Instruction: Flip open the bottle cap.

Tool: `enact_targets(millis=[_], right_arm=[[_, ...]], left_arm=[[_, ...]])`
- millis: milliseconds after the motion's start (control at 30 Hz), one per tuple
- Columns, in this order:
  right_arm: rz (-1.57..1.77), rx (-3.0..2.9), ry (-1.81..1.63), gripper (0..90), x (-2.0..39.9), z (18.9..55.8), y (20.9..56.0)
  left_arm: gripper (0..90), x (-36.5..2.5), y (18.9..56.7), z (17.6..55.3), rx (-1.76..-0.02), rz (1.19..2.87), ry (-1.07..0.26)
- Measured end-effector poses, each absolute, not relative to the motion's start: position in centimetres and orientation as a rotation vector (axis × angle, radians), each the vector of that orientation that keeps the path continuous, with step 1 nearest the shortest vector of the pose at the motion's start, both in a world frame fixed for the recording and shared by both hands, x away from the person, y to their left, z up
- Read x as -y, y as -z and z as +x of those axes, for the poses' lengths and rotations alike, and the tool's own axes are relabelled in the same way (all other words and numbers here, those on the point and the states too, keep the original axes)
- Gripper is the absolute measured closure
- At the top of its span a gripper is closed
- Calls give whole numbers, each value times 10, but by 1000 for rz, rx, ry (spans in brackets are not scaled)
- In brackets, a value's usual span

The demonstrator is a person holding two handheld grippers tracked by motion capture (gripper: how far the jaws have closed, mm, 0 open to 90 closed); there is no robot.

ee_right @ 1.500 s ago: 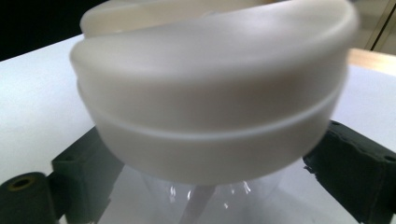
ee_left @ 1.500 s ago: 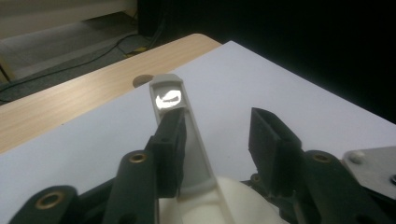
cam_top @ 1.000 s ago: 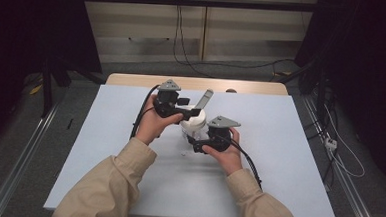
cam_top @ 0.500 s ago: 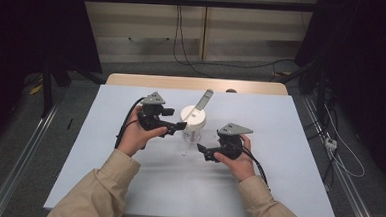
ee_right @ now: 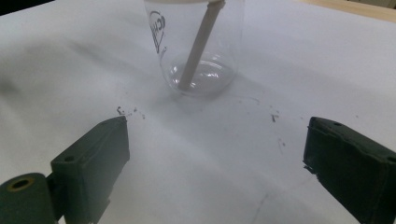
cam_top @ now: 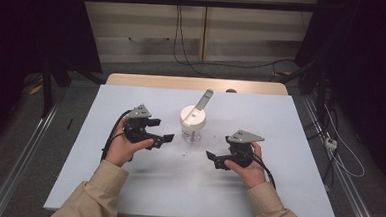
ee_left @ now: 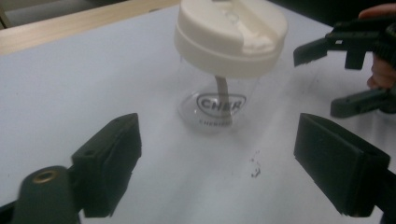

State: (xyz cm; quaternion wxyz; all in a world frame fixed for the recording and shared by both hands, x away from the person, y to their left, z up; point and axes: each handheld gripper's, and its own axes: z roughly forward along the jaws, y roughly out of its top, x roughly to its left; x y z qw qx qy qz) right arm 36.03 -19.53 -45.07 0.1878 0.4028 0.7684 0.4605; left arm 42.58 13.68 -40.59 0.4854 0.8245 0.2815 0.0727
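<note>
While both grippers stand apart from the jar, nothing sits between their jaws. The left gripper has its jaws wide, and they have just been opening more; in the left gripper view the bare table shows between the two black pads. The right gripper also has its jaws apart with nothing between them, though they have just been closing a little.

The jar is clear, with a white lid, and it stands upright on the table. A pale stick passes through the lid and leans toward one o'clock in the high view, its lower end on the jar bottom. From the jar, the left gripper is near at nine o'clock and the right gripper near at four o'clock. Some small dark marks lie on the table just beside the jar.
</note>
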Motion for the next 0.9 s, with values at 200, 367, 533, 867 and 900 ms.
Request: enact_targets(millis=[200, 367, 533, 867, 900], right_arm=[[1136, -2155, -1304, 67, 205, 350, 449], [1145, -2146, -1317, 68, 212, 344, 449], [1158, -2133, -1312, 71, 219, 339, 450], [1159, -2116, -1310, 73, 234, 323, 450], [1161, -2112, -1308, 73, 235, 322, 450]], left_arm=[[126, -151, 416, 417, -711, 2016, -175], [119, -165, 421, 408, -723, 2014, -182], [119, -178, 425, 398, -724, 2026, -186], [107, -196, 431, 381, -714, 2013, -189], [106, -198, 431, 380, -715, 2011, -191]])
